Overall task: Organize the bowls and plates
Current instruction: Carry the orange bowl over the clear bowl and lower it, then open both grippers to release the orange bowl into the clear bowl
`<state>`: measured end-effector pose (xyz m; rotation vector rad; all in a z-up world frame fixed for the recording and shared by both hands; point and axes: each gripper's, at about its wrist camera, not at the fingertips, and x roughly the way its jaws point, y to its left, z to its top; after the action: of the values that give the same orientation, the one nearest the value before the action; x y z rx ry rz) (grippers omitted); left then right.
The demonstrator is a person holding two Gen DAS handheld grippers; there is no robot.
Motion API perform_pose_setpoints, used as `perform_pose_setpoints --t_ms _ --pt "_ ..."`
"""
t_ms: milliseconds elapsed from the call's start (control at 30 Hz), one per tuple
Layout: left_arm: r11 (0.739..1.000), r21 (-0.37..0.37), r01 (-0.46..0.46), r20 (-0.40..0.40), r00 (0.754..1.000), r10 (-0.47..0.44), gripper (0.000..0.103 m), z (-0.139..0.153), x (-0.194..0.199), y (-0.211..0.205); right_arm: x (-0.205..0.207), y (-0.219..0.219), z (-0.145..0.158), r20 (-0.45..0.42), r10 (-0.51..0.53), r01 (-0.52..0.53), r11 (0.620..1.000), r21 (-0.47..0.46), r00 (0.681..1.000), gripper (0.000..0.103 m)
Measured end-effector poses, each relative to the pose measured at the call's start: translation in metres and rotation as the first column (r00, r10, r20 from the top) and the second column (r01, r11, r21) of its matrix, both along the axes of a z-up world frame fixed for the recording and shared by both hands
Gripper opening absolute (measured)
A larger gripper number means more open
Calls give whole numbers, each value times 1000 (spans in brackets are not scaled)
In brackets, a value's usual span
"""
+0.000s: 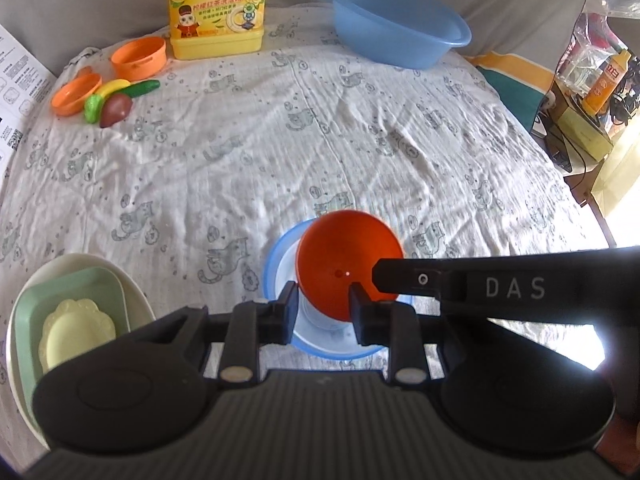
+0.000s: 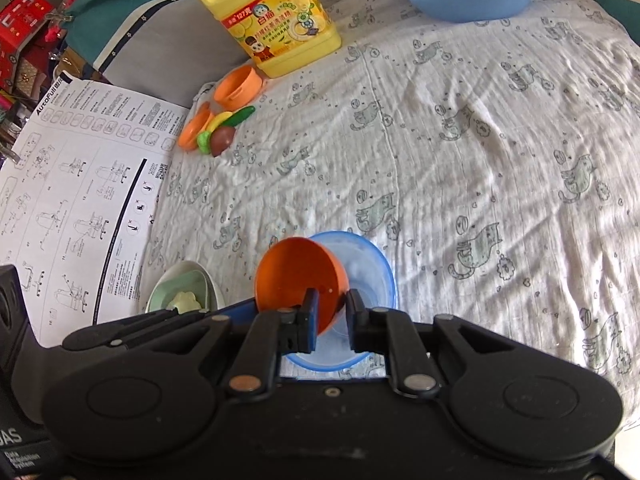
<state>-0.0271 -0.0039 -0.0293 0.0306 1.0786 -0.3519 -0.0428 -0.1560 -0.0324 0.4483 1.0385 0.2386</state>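
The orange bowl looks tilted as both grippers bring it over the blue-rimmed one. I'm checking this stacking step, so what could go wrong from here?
1. The orange bowl is pinched only at its rim by the left gripper and the right gripper; it might slip or twist.
2. It hangs tilted over the blue-rimmed bowl, so it may land crooked instead of nesting.
3. That bowl rests on a wrinkled cloth and could slide if nudged.

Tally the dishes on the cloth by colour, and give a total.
Orange: 3, bowl, cup, small dish
Blue: 2, bowl, basin
White: 1, dish
Green: 1, tray
Pale yellow: 1, plate
Total: 8
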Motion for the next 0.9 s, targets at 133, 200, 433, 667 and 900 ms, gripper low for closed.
perform_pose_setpoints --t_ms 133,200,433,667,900 --pt "1000 7 0 -9 1000 0 26 -5 2 -1 2 -1 -4 -12 1 -1 1000 8 1000 16" --pt "1000 10 1 -14 1000 -1 26 -8 2 -1 3 -1 -7 -19 0 0 1000 10 1000 16" --pt "1000 13 -9 -4 1000 9 39 -9 3 0 4 0 -9 -21 -10 10 1000 15 1000 32" --pt "997 12 -80 102 992 78 101 9 -2 18 1 -10 9 66 -65 65 998 -7 996 90" --pt "992 -23 -122 89 988 124 103 5 -3 41 -3 -20 4 59 -102 105 993 -50 993 102"
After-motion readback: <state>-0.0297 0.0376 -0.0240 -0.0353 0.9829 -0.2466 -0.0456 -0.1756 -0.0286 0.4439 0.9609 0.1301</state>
